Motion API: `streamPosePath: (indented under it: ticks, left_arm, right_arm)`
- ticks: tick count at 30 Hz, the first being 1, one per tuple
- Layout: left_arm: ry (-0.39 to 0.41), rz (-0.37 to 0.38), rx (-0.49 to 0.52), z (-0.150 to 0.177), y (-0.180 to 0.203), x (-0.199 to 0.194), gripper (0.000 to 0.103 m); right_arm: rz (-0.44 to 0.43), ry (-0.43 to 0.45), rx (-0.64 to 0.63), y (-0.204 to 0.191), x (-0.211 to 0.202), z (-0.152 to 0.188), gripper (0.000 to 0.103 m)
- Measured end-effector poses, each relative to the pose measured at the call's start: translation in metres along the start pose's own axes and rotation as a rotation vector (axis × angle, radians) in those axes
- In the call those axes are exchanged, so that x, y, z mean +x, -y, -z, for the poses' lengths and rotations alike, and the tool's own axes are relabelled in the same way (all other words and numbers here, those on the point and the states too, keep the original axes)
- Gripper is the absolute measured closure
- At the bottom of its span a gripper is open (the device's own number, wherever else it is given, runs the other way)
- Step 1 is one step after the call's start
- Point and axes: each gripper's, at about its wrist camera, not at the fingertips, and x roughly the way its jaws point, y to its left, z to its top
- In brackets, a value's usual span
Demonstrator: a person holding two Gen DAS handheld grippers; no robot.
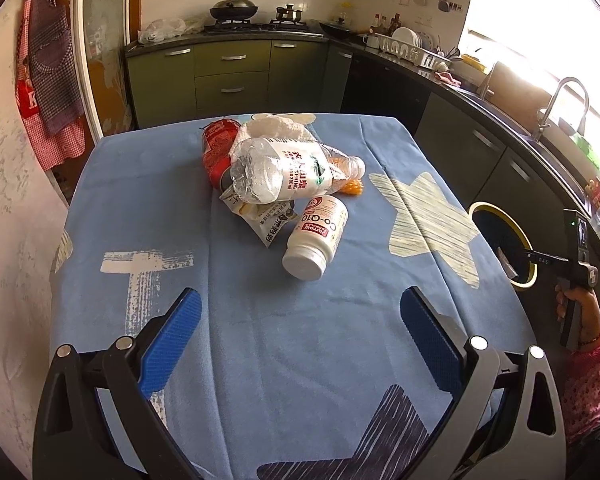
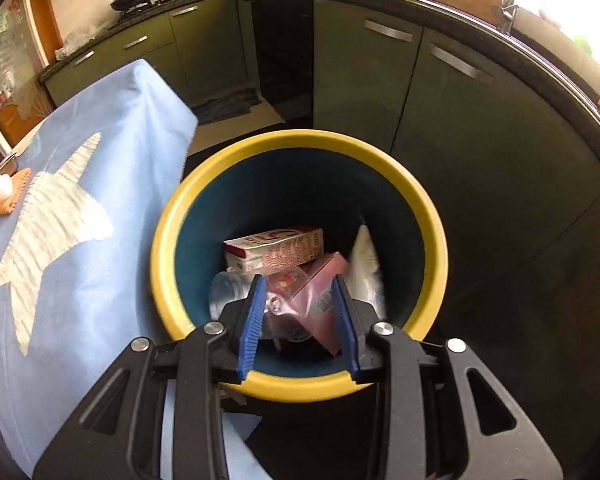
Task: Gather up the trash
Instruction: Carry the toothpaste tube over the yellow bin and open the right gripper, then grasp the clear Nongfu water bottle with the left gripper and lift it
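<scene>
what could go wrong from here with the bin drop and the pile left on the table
1. The right claw is over the near rim of the bin, not its middle; a pink wrapper shows between its fingers, and it could catch on the rim or spill outside.
2. The white pill bottle lies on its side and could roll if nudged.
3. The crushed water bottle rests on a can and wrappers, so pulling one piece may scatter the rest.

I stand in a kitchen with dark green cabinets in an L shape. Strong daylight comes from the window above the sink faucet. Aprons hang on the wall.
</scene>
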Motion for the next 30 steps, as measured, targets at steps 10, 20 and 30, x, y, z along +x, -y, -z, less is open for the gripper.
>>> streamPosePath:
  ticks: [10, 20, 30]
  left_arm:
    - [-0.033, 0.053, 0.160, -0.024, 0.009, 0.025, 0.005]
    - [-0.065, 0.167, 0.571, -0.087, 0.021, 0.062, 0.005]
    - [-0.194, 0.140, 0.905, -0.116, 0.022, 0.103, 0.015]
  right_arm:
    - [-0.071, 0.017, -0.080, -0.035, -0.019, 0.008, 0.064]
    - [-0.095, -0.001, -0.138, -0.070, -0.017, 0.007, 0.061]
    - [-0.094, -0.013, -0.130, -0.077, -0.019, 0.008, 0.061]
